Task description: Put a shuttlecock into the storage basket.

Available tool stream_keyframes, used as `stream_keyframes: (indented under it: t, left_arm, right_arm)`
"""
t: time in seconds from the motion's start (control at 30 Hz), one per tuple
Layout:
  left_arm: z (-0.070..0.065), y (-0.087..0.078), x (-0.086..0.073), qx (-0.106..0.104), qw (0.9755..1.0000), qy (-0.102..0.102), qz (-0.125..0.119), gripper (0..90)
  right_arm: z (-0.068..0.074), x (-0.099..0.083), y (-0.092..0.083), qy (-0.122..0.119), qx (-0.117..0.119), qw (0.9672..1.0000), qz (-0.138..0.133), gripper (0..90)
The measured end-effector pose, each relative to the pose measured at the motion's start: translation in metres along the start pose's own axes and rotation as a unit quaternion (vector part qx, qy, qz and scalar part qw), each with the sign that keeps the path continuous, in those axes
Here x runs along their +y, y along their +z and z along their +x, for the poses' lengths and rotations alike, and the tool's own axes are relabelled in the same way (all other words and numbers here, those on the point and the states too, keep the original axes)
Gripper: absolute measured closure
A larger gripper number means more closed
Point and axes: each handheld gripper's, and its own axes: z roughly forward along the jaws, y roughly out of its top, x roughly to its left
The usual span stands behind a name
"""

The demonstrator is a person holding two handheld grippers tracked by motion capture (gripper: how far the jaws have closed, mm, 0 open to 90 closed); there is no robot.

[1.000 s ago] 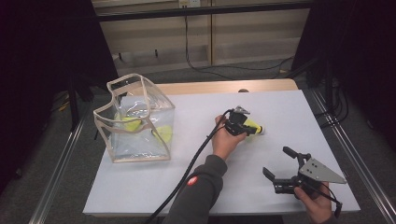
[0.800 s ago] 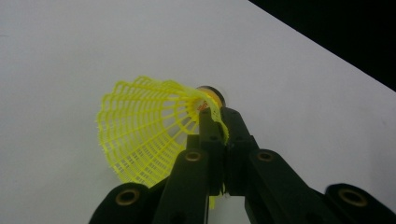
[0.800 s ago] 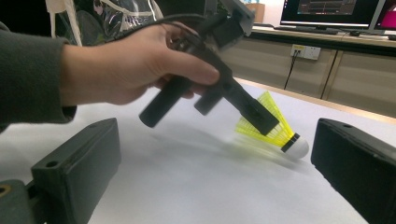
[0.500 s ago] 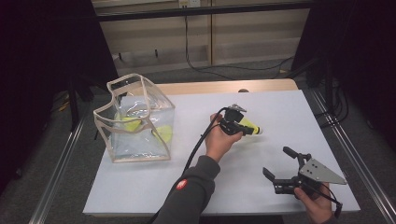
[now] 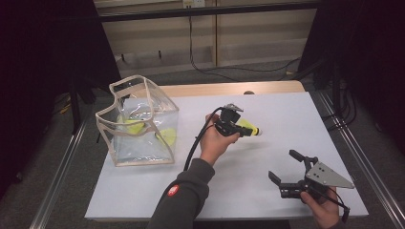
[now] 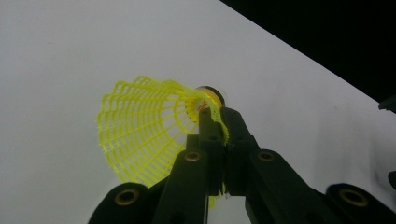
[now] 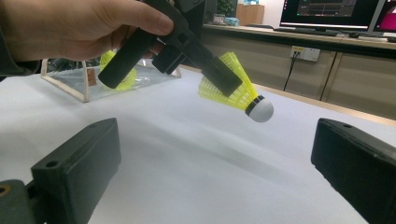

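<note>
A yellow plastic shuttlecock point(image 5: 251, 130) with a white cork tip hangs in the air over the white table sheet point(image 5: 267, 109). My left gripper point(image 5: 244, 128) is shut on its skirt near the cork. In the left gripper view the jaws pinch the mesh skirt point(image 6: 140, 126) close to the tip. The right gripper view shows the same shuttlecock point(image 7: 240, 95) tilted cork-down in the left gripper point(image 7: 217, 72). My right gripper point(image 5: 282, 165) rests low at the front right, its jaws wide open and nothing between them. Its own view shows those fingers point(image 7: 77, 170) spread far apart.
A clear plastic bag point(image 5: 141, 143) with beige trim stands open at the table's left, holding yellow shuttlecocks point(image 5: 132, 126). A black cable point(image 5: 196, 143) trails from the left gripper along the sleeve. Metal rails run along both table sides.
My left hand has lifted the shuttlecock higher off the sheet and drifted slightly left toward the bag. The right gripper has stayed where it was, still open.
</note>
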Motion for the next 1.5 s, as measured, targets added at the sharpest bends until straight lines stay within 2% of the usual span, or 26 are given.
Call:
stream_keyframes:
  t: [0.5,0.7,0.93,1.5]
  left_arm:
    - [0.003,-0.034,0.006,0.007,0.9999,-0.002,-0.012,88.5]
    - [0.001,-0.043,0.008,0.009,0.9999,-0.002,-0.011,88.4]
    - [0.001,-0.053,0.01,0.012,0.9998,-0.013,-0.013,88.4]
    - [0.003,-0.084,0.016,0.029,0.9995,-0.013,-0.008,88.5]
  right_arm:
    - [0.0,0.0,0.001,-0.002,0.0,1.0,-0.002,1.3]
    - [0.0,0.0,0.001,-0.002,0.002,1.0,-0.002,1.3]
    - [0.0,0.001,0.001,-0.002,0.001,1.0,-0.002,1.3]
    - [0.001,0.001,0.001,-0.005,0.003,1.0,-0.002,1.3]
